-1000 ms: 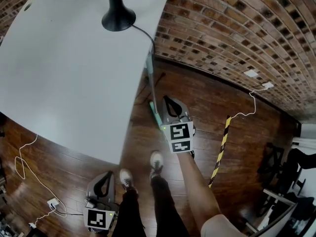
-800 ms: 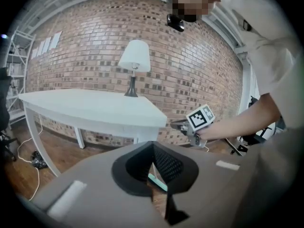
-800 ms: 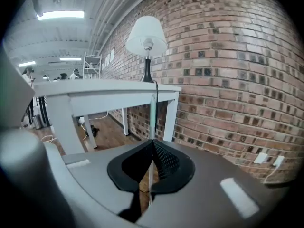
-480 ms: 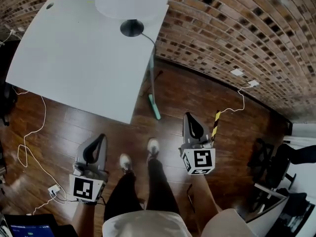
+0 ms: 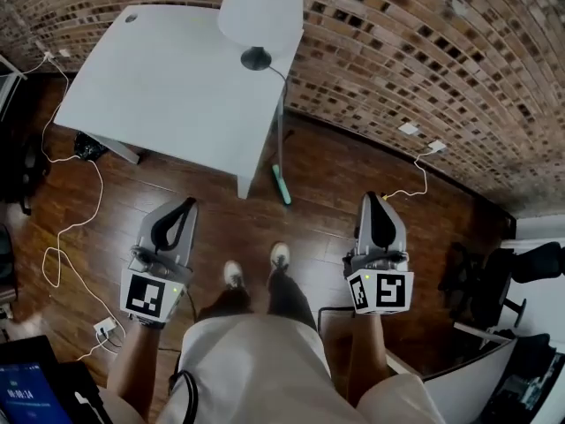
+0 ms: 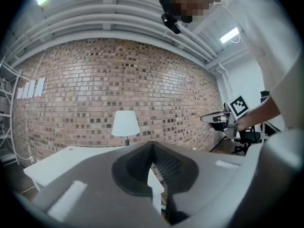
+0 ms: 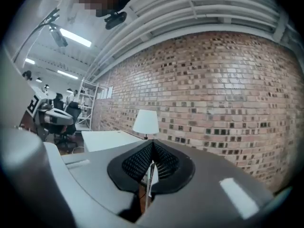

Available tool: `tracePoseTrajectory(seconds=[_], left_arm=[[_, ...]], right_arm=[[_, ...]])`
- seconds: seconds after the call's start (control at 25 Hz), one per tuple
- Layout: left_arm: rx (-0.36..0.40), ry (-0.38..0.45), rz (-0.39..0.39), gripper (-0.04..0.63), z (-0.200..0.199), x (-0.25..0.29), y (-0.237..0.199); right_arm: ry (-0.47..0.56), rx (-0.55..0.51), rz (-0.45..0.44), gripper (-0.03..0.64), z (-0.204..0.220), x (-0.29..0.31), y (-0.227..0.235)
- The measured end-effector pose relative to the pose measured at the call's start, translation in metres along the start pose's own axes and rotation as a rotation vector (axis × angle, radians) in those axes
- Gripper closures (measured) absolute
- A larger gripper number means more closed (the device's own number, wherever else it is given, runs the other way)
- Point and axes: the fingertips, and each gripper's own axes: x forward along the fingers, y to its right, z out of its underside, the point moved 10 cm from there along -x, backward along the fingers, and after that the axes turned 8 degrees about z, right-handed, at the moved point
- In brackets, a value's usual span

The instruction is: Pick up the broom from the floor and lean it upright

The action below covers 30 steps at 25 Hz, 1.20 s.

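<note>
floor: dark wood floor [image 5: 335, 193]; cable [image 5: 55, 254] trails along the left, person's shoes [image 5: 280, 256] mid-frame.
wall: brick wall [image 5: 424, 51] behind the surface.
surface: white surface [image 5: 168, 87], bare except for the lamp at its far edge.
lamp: white shade, black base [image 5: 259, 11], near the wall.
broom: broom [image 5: 280, 185] stands close to upright. Its green head is on the floor just beside the surface's corner leg, and its thin handle runs up against the surface's edge. Nothing grips it.
left gripper: left gripper [image 5: 184, 205] has its jaws pressed together with nothing between them. It is well apart from the broom.
right gripper: right gripper [image 5: 374, 200] also has its jaws pressed together and empty, and is well apart from the broom.
progress: judged done, since the broom is up and leaning with both grippers clear of it.
left to do: likely nothing, though the handle could slide along the edge.
</note>
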Motion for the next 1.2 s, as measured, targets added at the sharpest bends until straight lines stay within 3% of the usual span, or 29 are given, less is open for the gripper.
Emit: tracePoseTrajectory(seconds=[0.12, 0.24, 0.48, 0.88, 1.2], left_arm=[[0.009, 0.016, -0.014, 0.597, -0.011, -0.017, 0.005], [0.025, 0.065, -0.047, 0.597, -0.019, -0.028, 0.002], [0.009, 0.055, -0.075, 0.597, -0.032, -0.025, 0.011], [0.079, 0.064, -0.055, 0.597, -0.057, 0.009, 0.044], [0.027, 0.066, -0.074, 0.597, -0.053, 0.011, 0.050]], right_arm=[[0.046, -0.072, -0.039, 0.604, -0.027, -0.021, 0.001], [0.079, 0.010, -0.073, 0.604, -0.045, -0.033, 0.006], [0.112, 0.161, -0.086, 0.604, -0.048, -0.051, 0.011], [0.072, 0.192, -0.160, 0.604, -0.050, -0.038, 0.026], [0.054, 0.248, -0.179, 0.604, -0.043, -0.039, 0.030]])
